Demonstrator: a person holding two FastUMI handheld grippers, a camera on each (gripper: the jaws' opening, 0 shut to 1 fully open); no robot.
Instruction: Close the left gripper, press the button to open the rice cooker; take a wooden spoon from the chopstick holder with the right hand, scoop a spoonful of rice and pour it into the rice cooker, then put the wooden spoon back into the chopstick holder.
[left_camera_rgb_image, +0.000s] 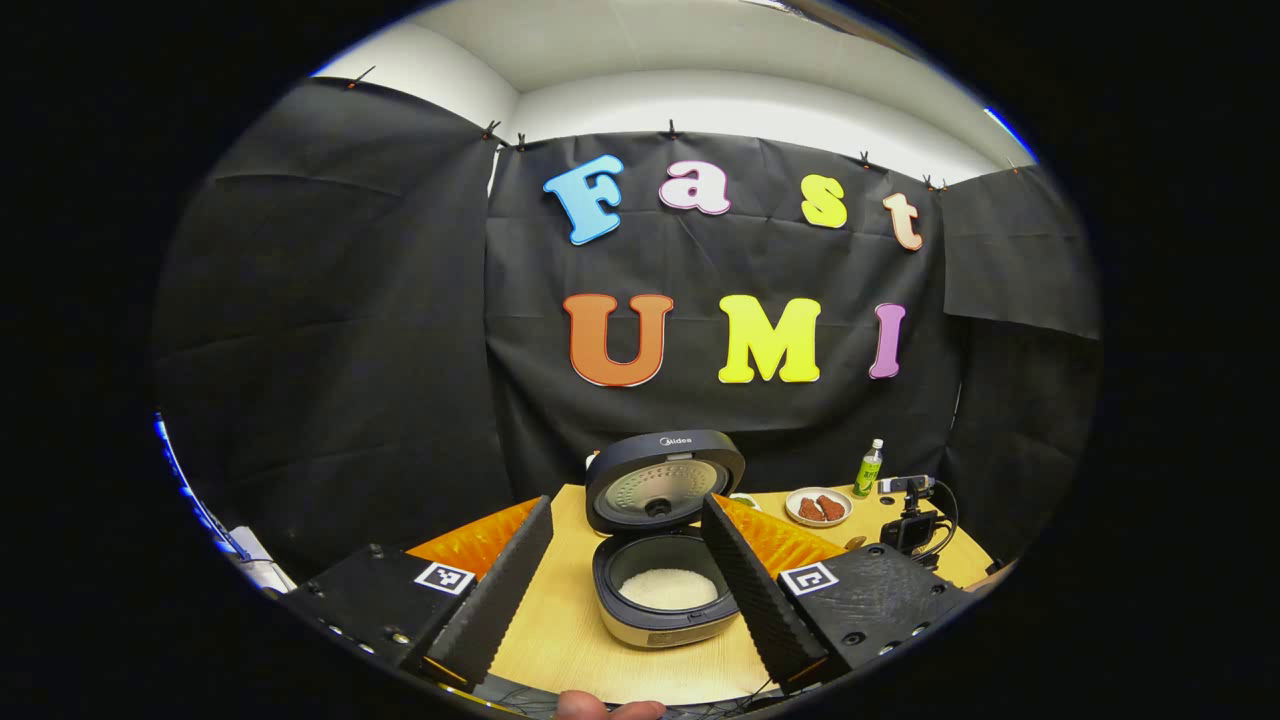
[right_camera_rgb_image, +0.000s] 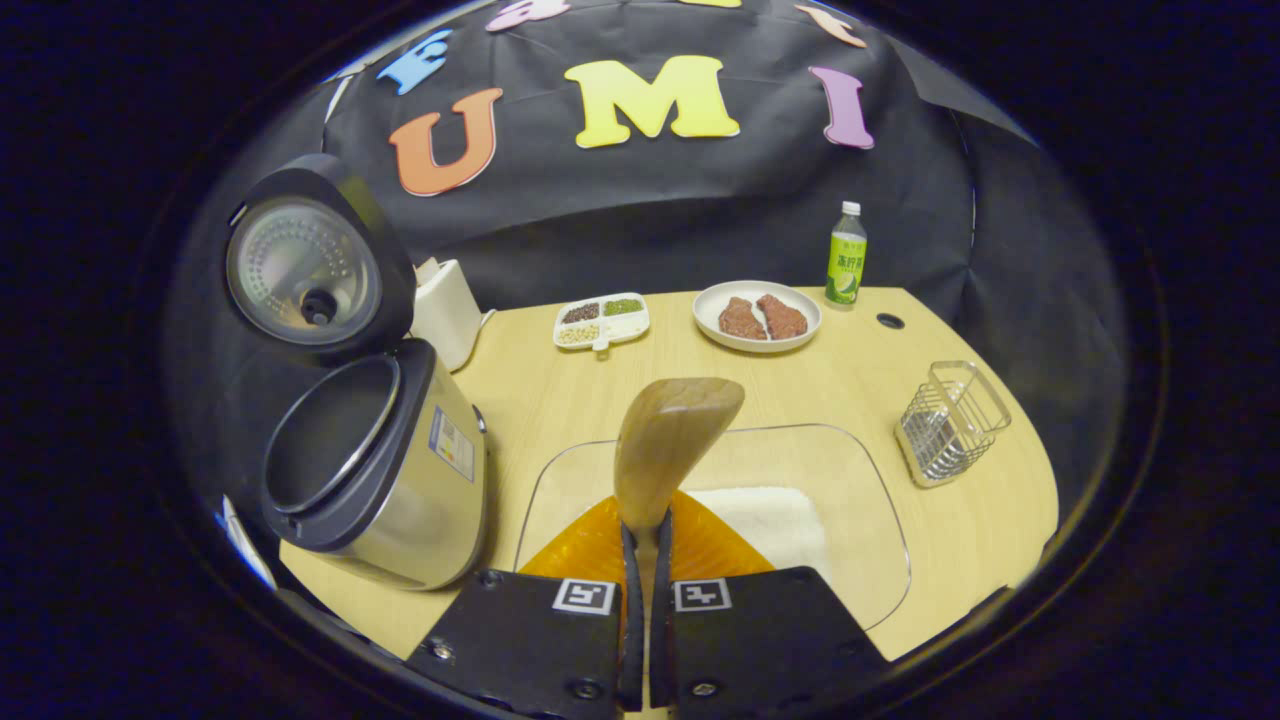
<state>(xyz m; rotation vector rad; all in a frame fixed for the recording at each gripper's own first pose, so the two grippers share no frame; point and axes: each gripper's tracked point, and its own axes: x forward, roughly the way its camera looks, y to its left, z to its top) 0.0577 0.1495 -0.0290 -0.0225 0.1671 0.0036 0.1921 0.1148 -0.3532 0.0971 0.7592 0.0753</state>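
In the right gripper view I have the right tongs (right_camera_rgb_image: 646, 560) pinching the handle of the wooden spoon (right_camera_rgb_image: 668, 450); the handle is swallowed between the 2 fingers, so I see just the bowl's back rising over the clear tray (right_camera_rgb_image: 880, 520). A patch of rice (right_camera_rgb_image: 775, 520) lies in that tray, partly hidden behind the tongs. Beside the tray, toward the desk's (right_camera_rgb_image: 520, 390) left edge, the rice cooker (right_camera_rgb_image: 400, 480) stands with its lid up; its inside is too dark here to read. Near the right edge sits the wire chopstick holder (right_camera_rgb_image: 950, 420). Farther back are a divided dish (right_camera_rgb_image: 602, 322), a plate (right_camera_rgb_image: 757, 315) and a bottle (right_camera_rgb_image: 846, 254).

In the left gripper view my left tongs (left_camera_rgb_image: 625, 580) are spread wide, framing the cooker, where white rice shows in the pot. A fingertip (left_camera_rgb_image: 600, 708) is cut off at the bottom.
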